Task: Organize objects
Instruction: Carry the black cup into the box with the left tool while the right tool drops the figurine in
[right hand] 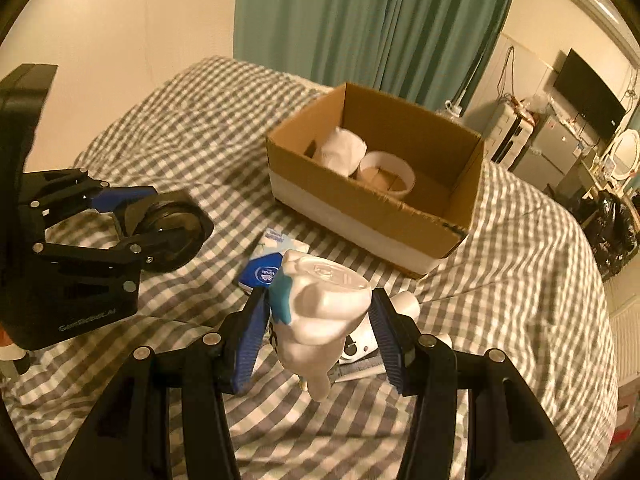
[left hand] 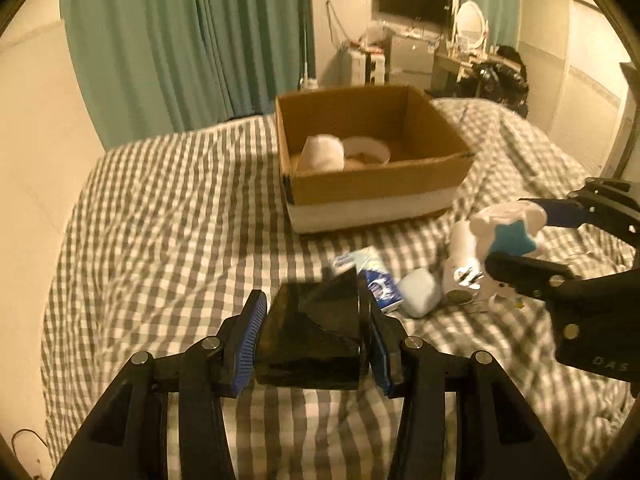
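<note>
My left gripper (left hand: 314, 318) is shut on a glossy black wedge-shaped object (left hand: 316, 336), lifted above the checked bed (left hand: 160, 220). In the right wrist view that left gripper (right hand: 132, 216) holds the black object (right hand: 176, 232) at the left. My right gripper (right hand: 320, 300) is shut on a white toy figure (right hand: 320, 316) with a teal star. It is also off the bed, as the left wrist view shows of the right gripper (left hand: 524, 238) and the toy (left hand: 504, 212). Beyond both stands an open cardboard box (left hand: 380, 188) (right hand: 360, 216) holding a white soft lump (left hand: 322, 152) and a white ring (left hand: 368, 148).
On the sheet before the box lie a blue-and-white packet (left hand: 376, 276) (right hand: 266, 266), a pale cube (left hand: 420, 292) and a white gadget (left hand: 464, 272). Teal curtains (left hand: 192, 40) hang behind the bed. Black bags (left hand: 504, 76) and a desk stand at the far right.
</note>
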The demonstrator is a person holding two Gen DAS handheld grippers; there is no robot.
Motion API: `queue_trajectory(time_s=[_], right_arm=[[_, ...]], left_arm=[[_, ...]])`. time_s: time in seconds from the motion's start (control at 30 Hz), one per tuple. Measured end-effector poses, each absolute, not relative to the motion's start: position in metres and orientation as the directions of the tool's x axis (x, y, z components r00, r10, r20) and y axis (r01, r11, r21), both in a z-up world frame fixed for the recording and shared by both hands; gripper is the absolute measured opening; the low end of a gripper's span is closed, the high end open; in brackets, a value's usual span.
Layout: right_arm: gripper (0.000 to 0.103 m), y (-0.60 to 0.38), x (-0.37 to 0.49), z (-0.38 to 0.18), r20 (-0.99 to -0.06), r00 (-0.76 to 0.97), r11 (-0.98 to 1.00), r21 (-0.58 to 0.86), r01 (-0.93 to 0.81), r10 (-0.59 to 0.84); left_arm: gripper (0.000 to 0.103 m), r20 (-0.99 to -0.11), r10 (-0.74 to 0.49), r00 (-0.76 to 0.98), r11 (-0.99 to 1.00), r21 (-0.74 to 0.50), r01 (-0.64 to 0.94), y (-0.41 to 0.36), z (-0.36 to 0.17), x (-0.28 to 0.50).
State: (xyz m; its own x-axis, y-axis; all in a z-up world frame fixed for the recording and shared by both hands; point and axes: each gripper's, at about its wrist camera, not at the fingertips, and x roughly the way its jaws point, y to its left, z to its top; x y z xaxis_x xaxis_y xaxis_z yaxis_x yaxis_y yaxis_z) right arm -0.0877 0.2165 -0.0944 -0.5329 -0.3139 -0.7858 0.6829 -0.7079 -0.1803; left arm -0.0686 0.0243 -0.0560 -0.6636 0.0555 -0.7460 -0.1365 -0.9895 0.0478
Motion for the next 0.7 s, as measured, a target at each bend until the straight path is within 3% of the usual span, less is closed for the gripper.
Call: queue_trajectory(time_s=[0.33, 0.7], right_arm=[[0.051, 0.223, -0.062, -0.049, -0.726, -0.594, -0.712, -0.209, 0.671, -0.347], [0.051, 0.223, -0.088, -0.003, -0.672, -0.641, -0.727, -0.219, 0.651, -0.371]], left_arm=[[0.048, -0.698, 0.104, -0.709, -0.985, 0.028, -0.172, 0.028, -0.012, -0.055], [0.048, -0.618, 0.111, -0.778, -0.977, 0.078, -0.201, 0.040, 0.046, -0.095]])
